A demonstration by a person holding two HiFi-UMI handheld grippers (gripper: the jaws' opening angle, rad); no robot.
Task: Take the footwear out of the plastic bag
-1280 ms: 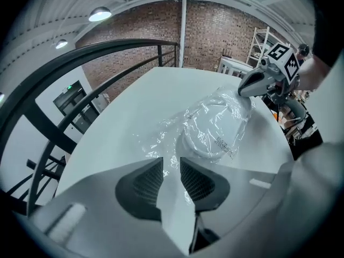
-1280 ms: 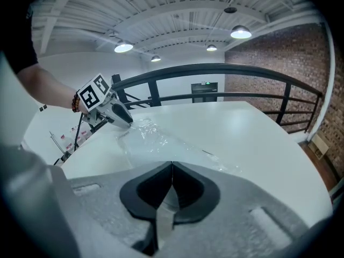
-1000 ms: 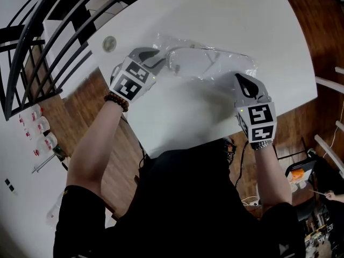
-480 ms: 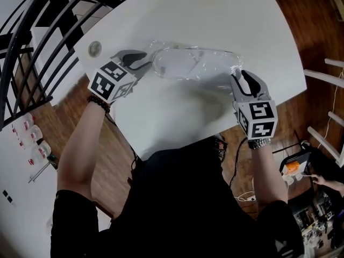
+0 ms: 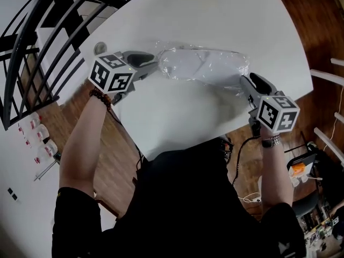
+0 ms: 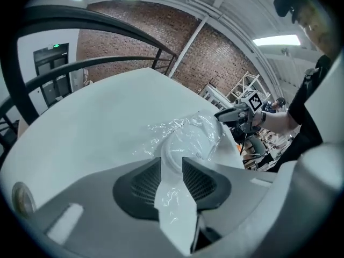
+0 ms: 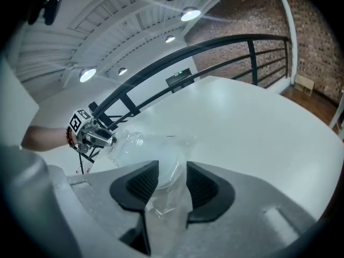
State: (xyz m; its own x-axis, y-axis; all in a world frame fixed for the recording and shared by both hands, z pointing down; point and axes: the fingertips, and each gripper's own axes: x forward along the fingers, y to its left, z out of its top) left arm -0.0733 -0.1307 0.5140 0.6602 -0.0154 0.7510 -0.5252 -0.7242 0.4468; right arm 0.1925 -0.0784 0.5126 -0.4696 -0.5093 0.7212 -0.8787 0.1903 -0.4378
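A clear plastic bag (image 5: 212, 64) lies stretched on the white table (image 5: 215, 15), with white footwear (image 5: 180, 63) inside it. My left gripper (image 5: 154, 65) is shut on the bag's left end; in the left gripper view (image 6: 171, 164) plastic and the white footwear fill the gap between the pads. My right gripper (image 5: 243, 81) is at the bag's right end. Its jaws have just been opening, and in the right gripper view (image 7: 172, 172) they stand apart with loose plastic (image 7: 166, 198) between them. Each gripper sees the other across the bag: the right gripper (image 6: 232, 114), the left gripper (image 7: 101, 138).
A black stair railing (image 5: 32, 36) runs along the table's left side. A small round disc (image 5: 100, 48) is set in the table by the left gripper. The table's near edge (image 5: 161, 152) is right before the person, with wooden floor (image 5: 121, 144) below.
The right gripper has opened off the bag's end, rolled and shifted a little right. The left gripper has rolled, still holding its end.
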